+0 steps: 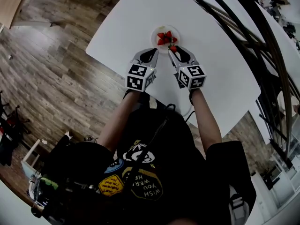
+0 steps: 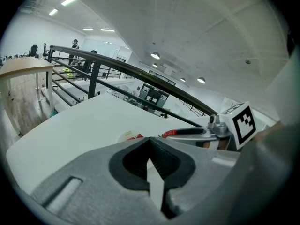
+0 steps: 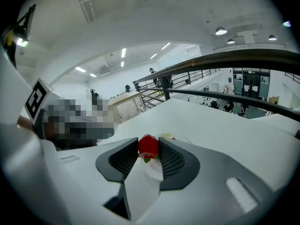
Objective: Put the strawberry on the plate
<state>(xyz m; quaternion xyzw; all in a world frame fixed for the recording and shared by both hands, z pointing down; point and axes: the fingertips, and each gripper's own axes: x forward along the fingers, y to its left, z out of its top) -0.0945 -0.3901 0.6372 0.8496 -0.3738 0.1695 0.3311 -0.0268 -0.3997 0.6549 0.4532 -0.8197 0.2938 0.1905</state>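
A small white plate (image 1: 155, 31) stands on the white table (image 1: 215, 64), with two or three red strawberries (image 1: 164, 37) lying in it. My right gripper (image 1: 174, 49) hovers at the plate's near right rim, shut on another strawberry (image 1: 173, 48). The right gripper view shows that red strawberry (image 3: 148, 145) pinched between the dark pads (image 3: 171, 159), the plate (image 3: 177, 138) just beyond it. My left gripper (image 1: 151, 54) sits at the plate's near left side, jaws together and empty. From the left gripper view I see the plate (image 2: 124, 136) and the right gripper (image 2: 171, 133) with its berry.
The table's near edge (image 1: 154, 97) runs just behind both grippers, with wood floor (image 1: 51, 64) to the left. A dark metal railing (image 1: 243, 27) passes along the table's far right side. The person's arms and torso fill the lower middle of the head view.
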